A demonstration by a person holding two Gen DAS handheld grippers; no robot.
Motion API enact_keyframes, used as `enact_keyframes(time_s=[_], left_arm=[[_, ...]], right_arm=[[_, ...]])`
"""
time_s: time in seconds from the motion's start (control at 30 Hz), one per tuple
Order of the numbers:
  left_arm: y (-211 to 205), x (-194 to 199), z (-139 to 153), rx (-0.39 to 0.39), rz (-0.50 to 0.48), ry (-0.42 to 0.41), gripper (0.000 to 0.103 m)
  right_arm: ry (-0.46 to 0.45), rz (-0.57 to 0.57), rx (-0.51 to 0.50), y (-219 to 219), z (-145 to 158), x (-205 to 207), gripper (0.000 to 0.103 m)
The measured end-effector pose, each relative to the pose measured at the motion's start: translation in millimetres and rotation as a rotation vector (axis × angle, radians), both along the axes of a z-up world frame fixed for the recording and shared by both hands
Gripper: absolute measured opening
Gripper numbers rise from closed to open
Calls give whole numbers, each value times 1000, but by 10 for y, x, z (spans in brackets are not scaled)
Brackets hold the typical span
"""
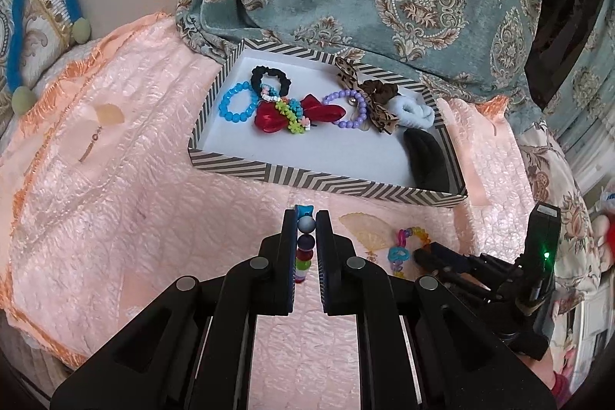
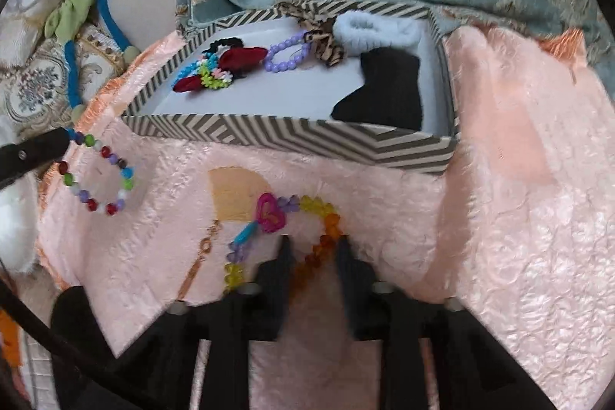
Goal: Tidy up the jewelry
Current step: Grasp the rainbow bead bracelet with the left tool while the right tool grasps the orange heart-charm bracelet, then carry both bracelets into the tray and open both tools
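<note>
**Both grippers at bracelets in front of the box**

Your left gripper (image 1: 306, 218) has its jaws clamped on a multicoloured round-bead bracelet (image 2: 98, 173). Your right gripper (image 2: 313, 243) straddles the orange-and-yellow crystal bracelet with a pink heart charm (image 2: 303, 229) on the peach quilted bedspread (image 2: 499, 237); blur hides any contact. Beyond lies the chevron-striped cardboard box (image 1: 326, 179) of jewelry.

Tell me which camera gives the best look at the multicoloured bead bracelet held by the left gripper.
The right wrist view: the bead bracelet hangs there as a full open loop from the left gripper. In the left wrist view only a short edge-on column of its beads shows, pinched between the left gripper's fingers.
</note>
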State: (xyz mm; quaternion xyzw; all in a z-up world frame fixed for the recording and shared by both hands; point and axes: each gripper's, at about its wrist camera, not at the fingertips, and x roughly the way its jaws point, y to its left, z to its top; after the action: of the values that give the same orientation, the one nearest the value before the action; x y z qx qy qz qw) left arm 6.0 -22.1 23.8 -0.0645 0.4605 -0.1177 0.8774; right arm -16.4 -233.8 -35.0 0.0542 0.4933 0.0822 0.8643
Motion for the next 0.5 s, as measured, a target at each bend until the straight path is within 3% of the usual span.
enact_keyframes(time_s=[0.2, 0.5], left_arm=[[58, 40, 60, -4, 11, -7, 8], [-7, 112, 220, 6, 3, -35, 8]], right_arm=[[-103, -8, 56, -144, 506, -73, 8], [-230, 7, 53, -146, 1171, -77, 8]])
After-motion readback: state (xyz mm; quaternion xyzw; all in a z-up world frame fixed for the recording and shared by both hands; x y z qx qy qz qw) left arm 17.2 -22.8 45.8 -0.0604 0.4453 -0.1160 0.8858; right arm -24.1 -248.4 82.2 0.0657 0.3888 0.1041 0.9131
